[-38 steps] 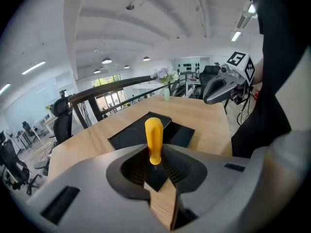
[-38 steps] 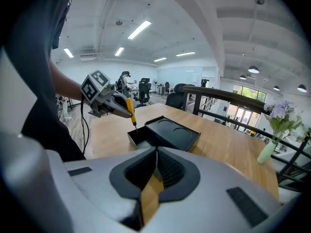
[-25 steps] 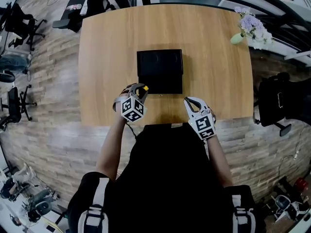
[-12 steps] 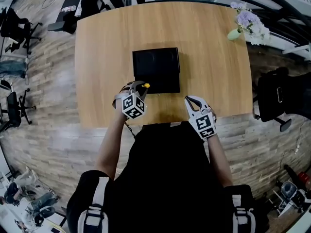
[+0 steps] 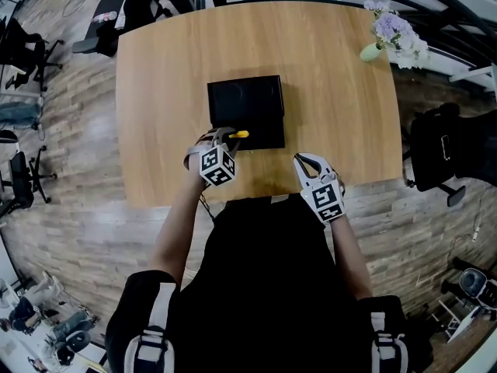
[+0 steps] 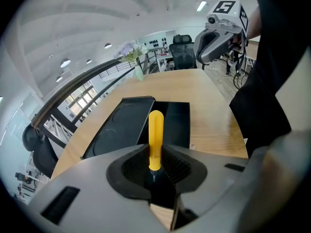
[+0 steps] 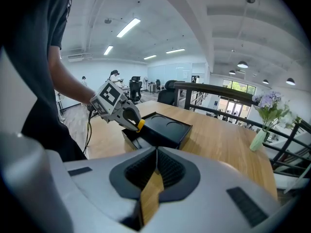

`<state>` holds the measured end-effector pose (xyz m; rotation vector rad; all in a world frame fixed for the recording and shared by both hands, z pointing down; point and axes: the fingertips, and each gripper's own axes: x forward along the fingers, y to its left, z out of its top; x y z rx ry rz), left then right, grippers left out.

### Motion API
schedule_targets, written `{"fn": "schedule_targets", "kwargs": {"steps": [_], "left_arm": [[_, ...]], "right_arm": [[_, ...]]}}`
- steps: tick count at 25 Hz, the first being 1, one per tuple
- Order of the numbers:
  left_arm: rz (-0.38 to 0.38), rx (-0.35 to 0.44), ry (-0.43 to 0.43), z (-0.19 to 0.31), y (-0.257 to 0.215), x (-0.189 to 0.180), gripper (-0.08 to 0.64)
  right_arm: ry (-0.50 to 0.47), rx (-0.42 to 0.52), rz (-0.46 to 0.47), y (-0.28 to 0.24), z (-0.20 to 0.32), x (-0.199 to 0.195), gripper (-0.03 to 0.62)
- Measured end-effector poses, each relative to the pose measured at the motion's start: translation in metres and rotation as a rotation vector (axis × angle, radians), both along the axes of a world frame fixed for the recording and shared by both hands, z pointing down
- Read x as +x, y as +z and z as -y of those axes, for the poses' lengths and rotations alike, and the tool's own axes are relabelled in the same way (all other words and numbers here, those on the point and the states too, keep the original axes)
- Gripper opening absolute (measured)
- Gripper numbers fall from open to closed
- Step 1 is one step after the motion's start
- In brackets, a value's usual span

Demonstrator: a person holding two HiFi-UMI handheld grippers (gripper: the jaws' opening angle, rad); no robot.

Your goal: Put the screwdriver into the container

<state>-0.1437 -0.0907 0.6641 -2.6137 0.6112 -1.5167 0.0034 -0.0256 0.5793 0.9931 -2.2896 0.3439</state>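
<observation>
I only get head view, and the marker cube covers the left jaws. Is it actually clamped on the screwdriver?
Observer: Yes. The left gripper view shows the left gripper shut on the screwdriver at the base of its yellow handle, with the handle pointing forward.
Operator: Is the container open on the near side?
Observer: The right gripper view shows the container with an open trough there, beside a raised section with two round recesses.
Operator: Is the right gripper holding anything?
Observer: No. In its own view the right gripper has its jaws together with nothing between them.

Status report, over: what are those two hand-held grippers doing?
Left hand-held gripper shut on yellow screwdriver. Screwdriver at black container's near edge, not in. Right hand-held gripper shut, empty. Path clear.
</observation>
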Motion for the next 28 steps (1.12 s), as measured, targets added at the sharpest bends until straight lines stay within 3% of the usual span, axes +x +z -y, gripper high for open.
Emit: {"fn": "schedule_targets", "kwargs": {"steps": [18, 28], "left_arm": [[-0.04, -0.055, 0.007, 0.017, 0.029, 0.033, 0.083], [-0.059, -0.13, 0.011, 0.017, 0.048, 0.047, 0.083]], "right_arm": [[0.011, -0.018, -0.014, 0.002, -0.005, 0.007, 0.028], [0.007, -0.023, -0.024, 0.002, -0.009, 0.01, 0.028]]}}
